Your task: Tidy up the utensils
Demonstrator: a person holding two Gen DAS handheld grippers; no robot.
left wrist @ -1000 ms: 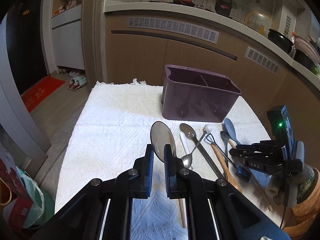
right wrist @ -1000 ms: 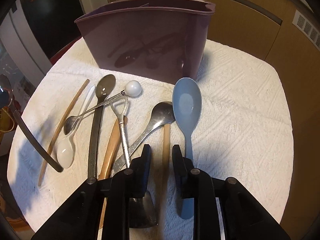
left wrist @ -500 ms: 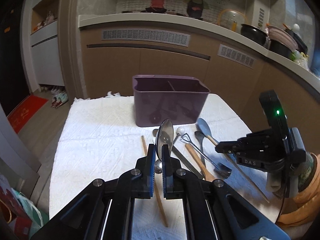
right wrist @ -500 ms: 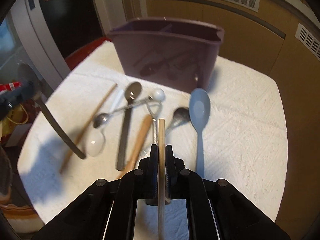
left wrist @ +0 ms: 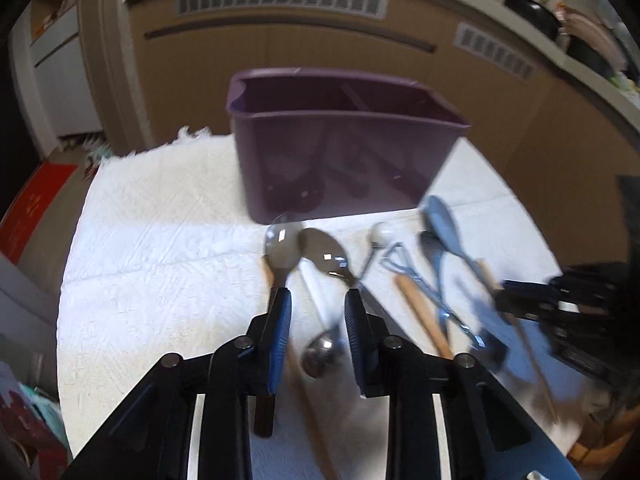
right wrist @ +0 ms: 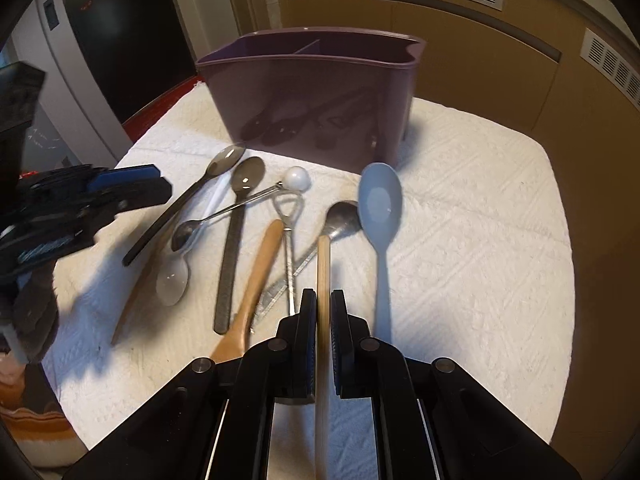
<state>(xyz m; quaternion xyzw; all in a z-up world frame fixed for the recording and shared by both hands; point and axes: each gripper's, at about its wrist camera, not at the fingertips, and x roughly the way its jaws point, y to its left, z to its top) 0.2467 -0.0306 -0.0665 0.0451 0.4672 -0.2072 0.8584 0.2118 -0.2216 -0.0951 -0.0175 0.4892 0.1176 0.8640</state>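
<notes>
Steel first, at the left: the dark-handled steel spoon [right wrist: 188, 204] hangs loose against the left finger of the left tool [left wrist: 318, 312], whose jaws stand wide apart and grip nothing. Its bowl points toward the purple caddy [left wrist: 340, 148] and its handle runs back past the blue pad [left wrist: 280, 336], so the long axis already lines up with the way to the caddy, though it looks to be slipping free over the white cloth [left wrist: 160, 260]. Whether it touches the cloth cannot be told through the blur.

In the middle the other utensils lie fanned on the worktop, handles mostly toward the tools.

At the right, the right tool [right wrist: 323, 312] is clamped on a pale wooden chopstick [right wrist: 323, 272], held pointing straight ahead at the caddy's near wall, just left of the blue spoon [right wrist: 380, 208]. The right tool seems the one ready to deliver; the caddy lies dead ahead and above the stick's tip, so a lift and tilt is needed.
</notes>
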